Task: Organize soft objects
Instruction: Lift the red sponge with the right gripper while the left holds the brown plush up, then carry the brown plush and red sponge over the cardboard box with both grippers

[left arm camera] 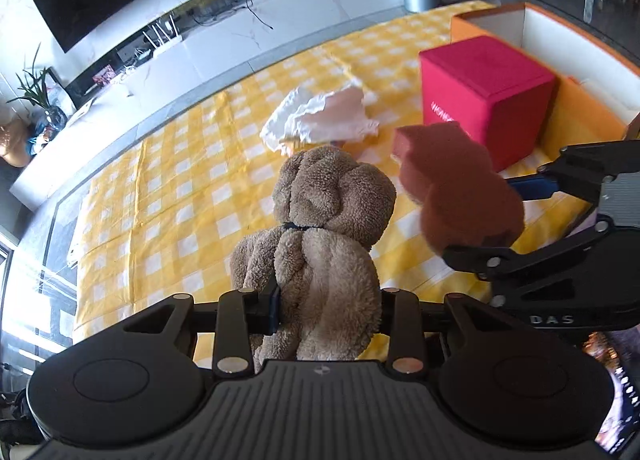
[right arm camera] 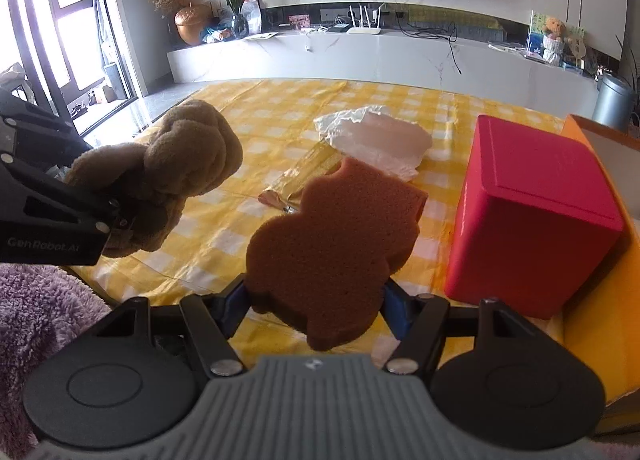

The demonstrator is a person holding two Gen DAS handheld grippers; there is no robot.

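My left gripper (left arm camera: 328, 300) is shut on a tan terry-cloth bundle (left arm camera: 320, 220) tied with a dark band, which hangs lifted over the yellow checked cloth (left arm camera: 180, 200). My right gripper (right arm camera: 316, 300) is shut on a brown, bear-shaped sponge (right arm camera: 332, 240), also raised off the table. From the left wrist view the sponge (left arm camera: 460, 196) and right gripper (left arm camera: 504, 220) sit just right of the bundle. The right wrist view shows the bundle (right arm camera: 180, 164) at the left in the left gripper (right arm camera: 116, 216).
A red box (right arm camera: 532, 212) stands at the right, against an open orange bin (left arm camera: 580, 112) with white inner walls. A crumpled white cloth (right arm camera: 380, 140) and a shiny wrapper (right arm camera: 280, 188) lie mid-table. A purple fluffy fabric (right arm camera: 36, 312) sits at the near left.
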